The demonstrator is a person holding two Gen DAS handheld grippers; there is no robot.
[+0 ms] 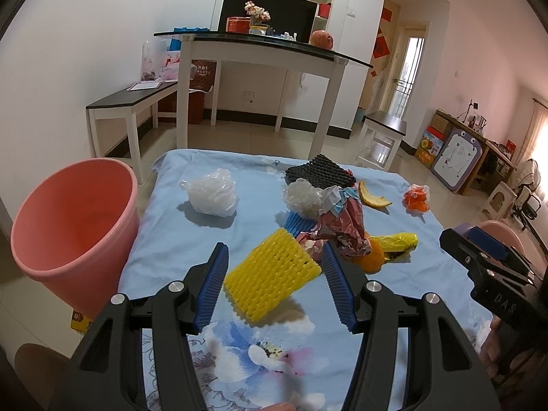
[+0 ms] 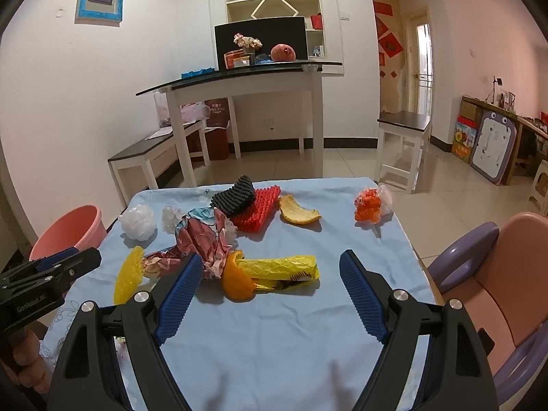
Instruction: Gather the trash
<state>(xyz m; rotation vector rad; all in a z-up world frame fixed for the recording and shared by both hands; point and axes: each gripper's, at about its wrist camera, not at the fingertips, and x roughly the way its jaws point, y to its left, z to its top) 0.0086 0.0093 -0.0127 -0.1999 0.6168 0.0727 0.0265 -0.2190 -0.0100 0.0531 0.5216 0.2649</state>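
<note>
Trash lies on a blue cloth-covered table [image 1: 164, 239]. My left gripper [image 1: 274, 257] is open and empty, its jaws either side of a yellow foam net [image 1: 272, 282], just above it. My right gripper [image 2: 270, 263] is open and empty above a yellow plastic bag [image 2: 281, 267] and an orange peel [image 2: 234, 282]. Crumpled pink paper [image 2: 205, 239], a white plastic bag [image 1: 214, 195], a black foam net [image 1: 318, 171], a red foam net [image 2: 258, 210], a second peel [image 2: 296, 212] and an orange wrapper [image 2: 370, 205] lie further off. A pink bucket [image 1: 75, 219] stands left of the table.
A pink and purple child's chair [image 2: 496, 274] stands right of the table. A white table with a glass top [image 1: 260, 48], a low bench [image 1: 126, 102] and a stool [image 2: 404, 137] stand behind on the tiled floor.
</note>
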